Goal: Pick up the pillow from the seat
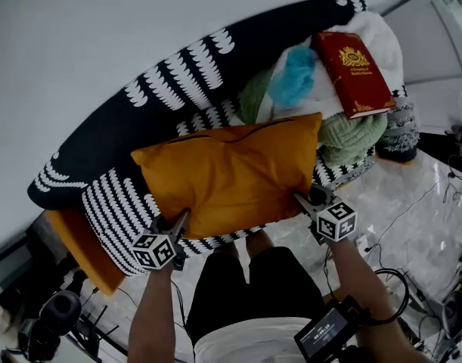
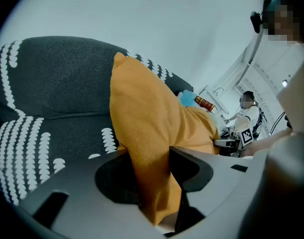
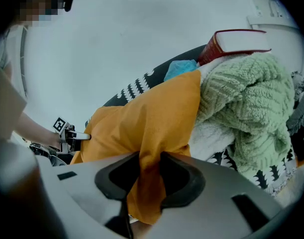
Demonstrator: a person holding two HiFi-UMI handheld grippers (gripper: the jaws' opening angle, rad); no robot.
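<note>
An orange pillow (image 1: 231,172) lies across the black-and-white patterned seat (image 1: 113,203) of a sofa, leaning toward the dark backrest (image 1: 140,119). My left gripper (image 1: 181,219) is shut on the pillow's near left corner. In the left gripper view the orange fabric (image 2: 147,128) is pinched between the two jaws of that gripper (image 2: 151,173). My right gripper (image 1: 302,199) is shut on the near right corner. The right gripper view shows the pillow (image 3: 147,118) bunched between the jaws of that gripper (image 3: 149,168).
A red book (image 1: 351,70) rests on a pile of white, blue (image 1: 295,78) and green knitted (image 1: 351,134) textiles at the sofa's right end. A second orange cushion (image 1: 79,244) sticks out below the seat's left side. Cables and gear lie on the marble floor (image 1: 412,218).
</note>
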